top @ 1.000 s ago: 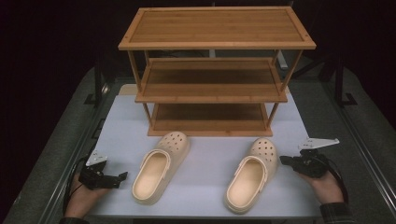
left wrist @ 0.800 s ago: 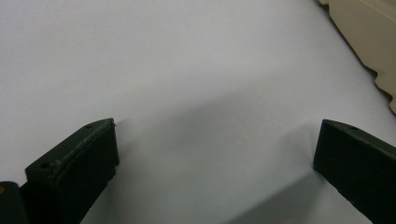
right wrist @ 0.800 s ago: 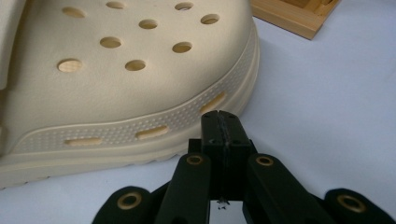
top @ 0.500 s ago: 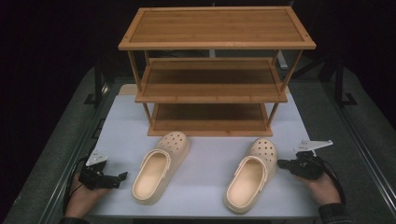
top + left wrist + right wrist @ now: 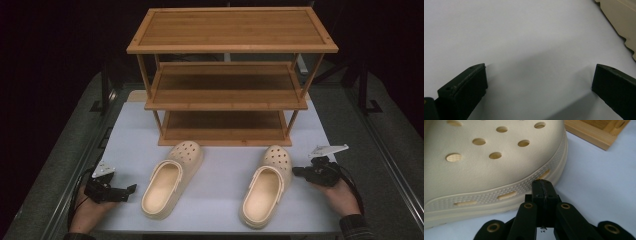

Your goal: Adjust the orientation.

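Across the upper half of the high view stands a three-tier bamboo shoe rack [image 5: 231, 75] on a pale tabletop [image 5: 220, 200]. Below it, toes toward the rack, lie two cream perforated clogs: the left clog [image 5: 171, 178] at lower centre-left, the right clog [image 5: 265, 184] at lower centre-right. At the lower left, a hand [image 5: 87, 212] holds the left tongs [image 5: 129, 191], released with their jaws spread wide over bare tabletop, near the left clog's heel but apart from it. At the lower right, the other hand [image 5: 344, 195] holds the right tongs [image 5: 296, 171], clenched on nothing, their tip just beside the right clog's toe.
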Demonstrator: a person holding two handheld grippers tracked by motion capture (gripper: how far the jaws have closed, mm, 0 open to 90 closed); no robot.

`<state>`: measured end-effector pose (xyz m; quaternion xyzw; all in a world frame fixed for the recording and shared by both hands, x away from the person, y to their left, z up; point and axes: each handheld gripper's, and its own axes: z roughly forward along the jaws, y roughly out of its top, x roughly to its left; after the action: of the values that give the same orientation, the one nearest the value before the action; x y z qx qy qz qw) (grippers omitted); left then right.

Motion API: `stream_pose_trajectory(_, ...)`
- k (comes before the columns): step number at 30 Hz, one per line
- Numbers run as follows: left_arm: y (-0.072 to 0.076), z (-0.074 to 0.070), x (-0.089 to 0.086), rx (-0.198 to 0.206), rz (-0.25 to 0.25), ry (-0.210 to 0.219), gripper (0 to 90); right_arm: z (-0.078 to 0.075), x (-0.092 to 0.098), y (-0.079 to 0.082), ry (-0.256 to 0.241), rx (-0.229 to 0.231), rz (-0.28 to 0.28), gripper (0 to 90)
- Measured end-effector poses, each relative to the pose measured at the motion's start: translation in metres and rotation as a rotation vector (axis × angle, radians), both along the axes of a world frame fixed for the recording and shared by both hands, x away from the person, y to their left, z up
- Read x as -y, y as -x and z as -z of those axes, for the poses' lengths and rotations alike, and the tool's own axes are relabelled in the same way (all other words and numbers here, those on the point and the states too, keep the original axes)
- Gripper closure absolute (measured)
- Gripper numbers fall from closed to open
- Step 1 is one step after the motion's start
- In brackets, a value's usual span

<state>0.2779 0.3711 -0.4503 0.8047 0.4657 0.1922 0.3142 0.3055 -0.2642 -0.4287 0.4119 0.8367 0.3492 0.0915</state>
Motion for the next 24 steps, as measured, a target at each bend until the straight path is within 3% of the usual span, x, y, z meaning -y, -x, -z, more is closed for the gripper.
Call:
stream_pose_trajectory(9,0.000,0.000,0.000,0.000,-0.001,0.001,0.0,0.001,-0.012,-0.017,-0.012,-0.010,-0.024,89.9)
stream_pose_trajectory(24,0.000,0.000,0.000,-0.002,0.000,-0.002,0.0,0.000,-0.049,-0.045,0.020,0.002,-0.079,89.9)
